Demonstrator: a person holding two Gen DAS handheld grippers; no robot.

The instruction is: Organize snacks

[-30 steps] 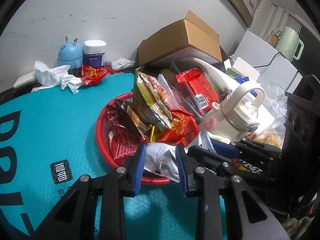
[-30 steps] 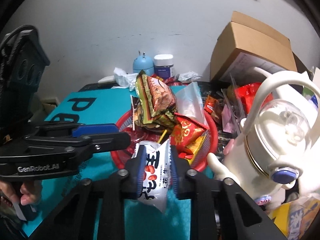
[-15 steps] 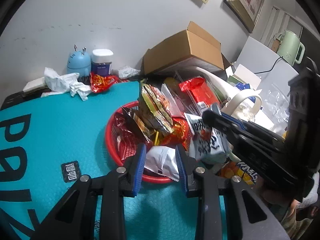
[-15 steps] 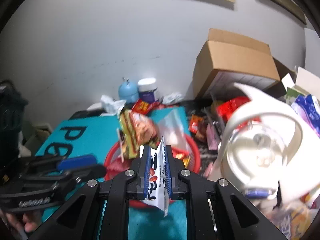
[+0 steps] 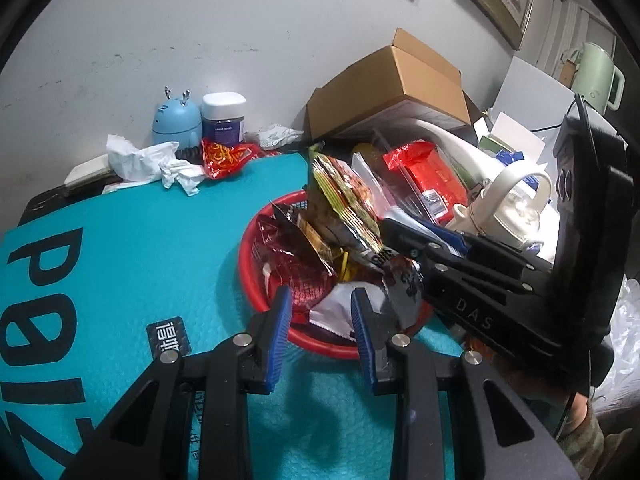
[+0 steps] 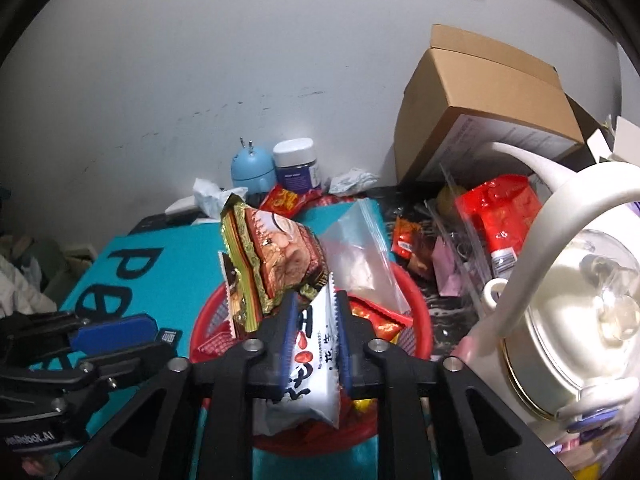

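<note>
red mesh basket point(image 6: 420, 320), teal mat point(image 5: 140, 240) with black lettering, white packet point(image 6: 316, 360) with red print, green-gold packet point(image 6: 272, 256), blue-padded black gripper point(image 5: 320, 320), brown box point(image 5: 400, 76)

Both grippers point(image 5: 320, 312) point(image 6: 314, 332): black plastic frames w/ silver screws, ribbed blue pads point(image 5: 280, 328); "DAS" marking.

Large black letters run across the teal mat point(image 5: 132, 248), cut off by the frame edge at the left; "P" and "e" can be made out in the right wrist view. A small black label point(image 5: 170, 340) with white Chinese characters sits on the mat at lower centre left. The letters "DAS" stand on the black body of the right gripper point(image 5: 402, 256) at right. At lower left of the right wrist view, "Robot.AI" reads upside down on the left gripper point(image 6: 116, 332). The white snack packet point(image 6: 316, 356) at lower centre bears black Chinese characters, too distorted to read.
</note>
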